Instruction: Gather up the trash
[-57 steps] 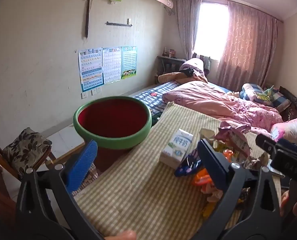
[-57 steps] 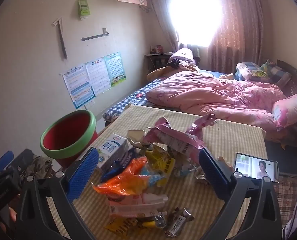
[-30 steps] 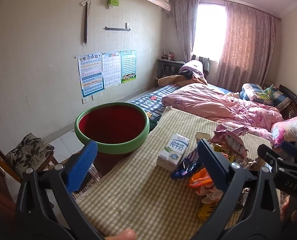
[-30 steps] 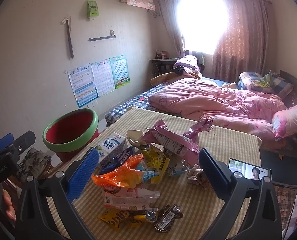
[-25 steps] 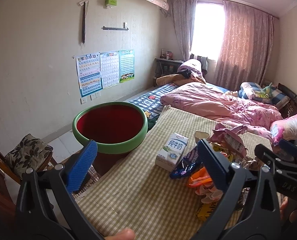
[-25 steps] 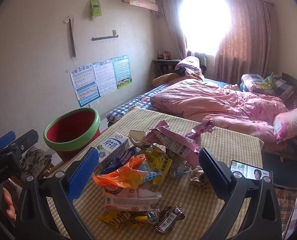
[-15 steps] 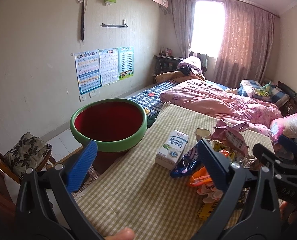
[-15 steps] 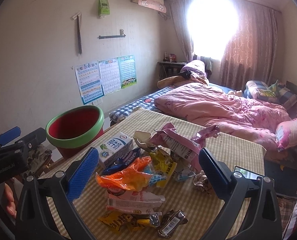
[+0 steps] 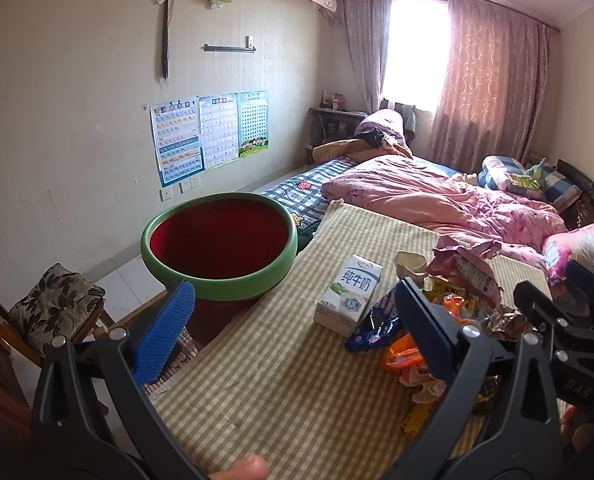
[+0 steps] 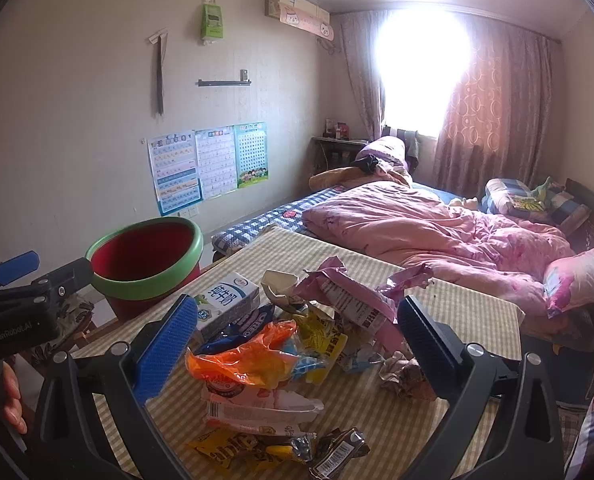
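Both grippers rose slightly; milk carton reads 纯牛奶.

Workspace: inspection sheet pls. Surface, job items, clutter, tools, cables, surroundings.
Surface: table under a checked cloth, bare on its left half.
Job's things: milk carton, orange wrapper, pink torn bag and other wrappers heaped together; red bin with green rim off the table's left edge, no trash visible inside.
Clutter: crumpled paper beside the heap.
Grippers: left tool open, holding nothing; right tool open over the heap, holding nothing.
Cables: nothing seen.
Surroundings: bed with pink quilt, wall posters, curtained window, cushioned chair.
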